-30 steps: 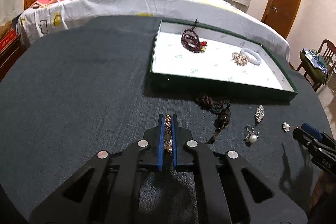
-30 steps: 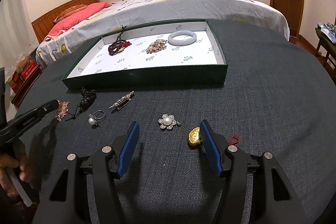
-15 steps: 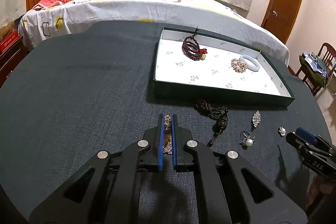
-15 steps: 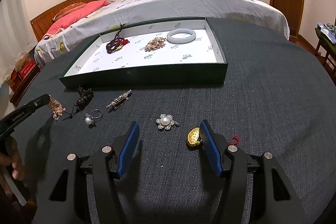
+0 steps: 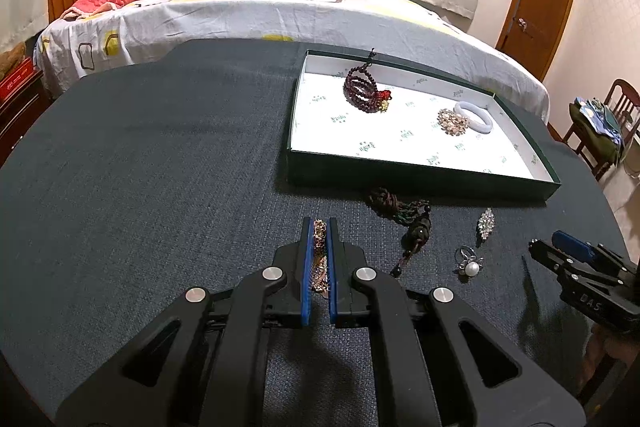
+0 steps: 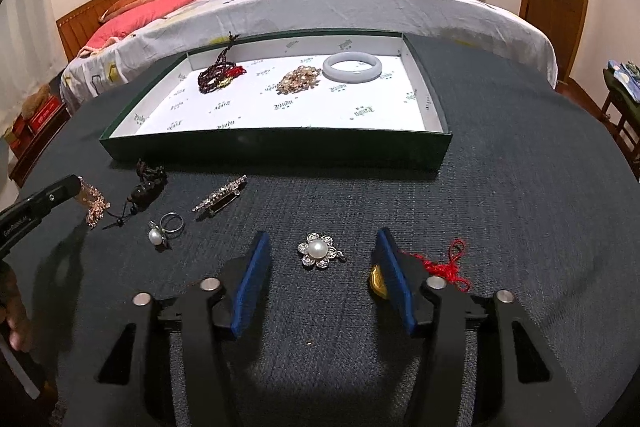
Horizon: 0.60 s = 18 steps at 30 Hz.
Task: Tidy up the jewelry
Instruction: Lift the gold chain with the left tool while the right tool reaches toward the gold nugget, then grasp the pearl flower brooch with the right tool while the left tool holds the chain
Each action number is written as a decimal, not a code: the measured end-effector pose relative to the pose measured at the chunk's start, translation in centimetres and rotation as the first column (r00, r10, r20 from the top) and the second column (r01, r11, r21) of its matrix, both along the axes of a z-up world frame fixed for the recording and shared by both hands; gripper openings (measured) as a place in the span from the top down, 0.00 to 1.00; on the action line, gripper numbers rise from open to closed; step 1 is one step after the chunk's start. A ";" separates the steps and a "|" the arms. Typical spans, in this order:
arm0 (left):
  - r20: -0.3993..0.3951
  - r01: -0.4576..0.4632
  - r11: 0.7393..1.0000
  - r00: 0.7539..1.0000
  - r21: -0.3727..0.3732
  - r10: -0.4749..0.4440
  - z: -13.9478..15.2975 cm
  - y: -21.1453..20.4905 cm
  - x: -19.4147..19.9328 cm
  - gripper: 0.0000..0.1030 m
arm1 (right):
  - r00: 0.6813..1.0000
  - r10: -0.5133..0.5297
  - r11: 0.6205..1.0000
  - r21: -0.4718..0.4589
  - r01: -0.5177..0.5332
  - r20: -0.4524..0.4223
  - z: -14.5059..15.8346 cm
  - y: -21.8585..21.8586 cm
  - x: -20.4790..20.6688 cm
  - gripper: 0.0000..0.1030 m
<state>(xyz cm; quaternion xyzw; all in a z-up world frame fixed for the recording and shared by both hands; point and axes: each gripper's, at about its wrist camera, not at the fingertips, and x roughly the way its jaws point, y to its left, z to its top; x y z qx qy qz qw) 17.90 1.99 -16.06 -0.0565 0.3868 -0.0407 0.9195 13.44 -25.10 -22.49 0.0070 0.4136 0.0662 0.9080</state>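
My left gripper (image 5: 319,227) is shut on a rose-gold chain (image 5: 319,259), which hangs from the tips over the dark cloth; from the right wrist view the chain (image 6: 94,205) dangles at the far left. My right gripper (image 6: 322,235) hovers low over a pearl flower brooch (image 6: 319,251). Its jaws are closing, and the brooch lies between the blue pads, untouched. A gold piece (image 6: 376,283) on a red cord (image 6: 448,267) sits partly behind the right finger. The green tray (image 6: 280,147) holds a dark red bead bracelet (image 6: 218,75), a gold cluster brooch (image 6: 299,79) and a white bangle (image 6: 352,67).
In front of the tray lie a dark knotted cord pendant (image 6: 148,183), a crystal bar brooch (image 6: 220,195) and a pearl ring (image 6: 164,229). A bed stands beyond the round table's far edge. A chair with clothes (image 5: 600,131) is at the right.
The right jaws have narrowed around the pearl flower brooch, and the right finger now covers part of the gold piece. The left gripper keeps its hold on the chain.
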 end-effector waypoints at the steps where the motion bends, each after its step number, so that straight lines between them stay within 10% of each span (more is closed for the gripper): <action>1: -0.001 -0.001 1.000 1.000 0.000 0.001 0.0 -0.1 0.0 0.94 | 1.000 0.004 1.000 0.015 -0.004 0.000 0.2 -0.2 -0.1 0.50; 18: -0.011 0.000 1.000 1.000 -0.004 0.000 -0.3 -0.1 0.1 0.94 | 0.999 0.034 0.999 0.033 -0.034 -0.002 0.3 0.0 0.3 0.57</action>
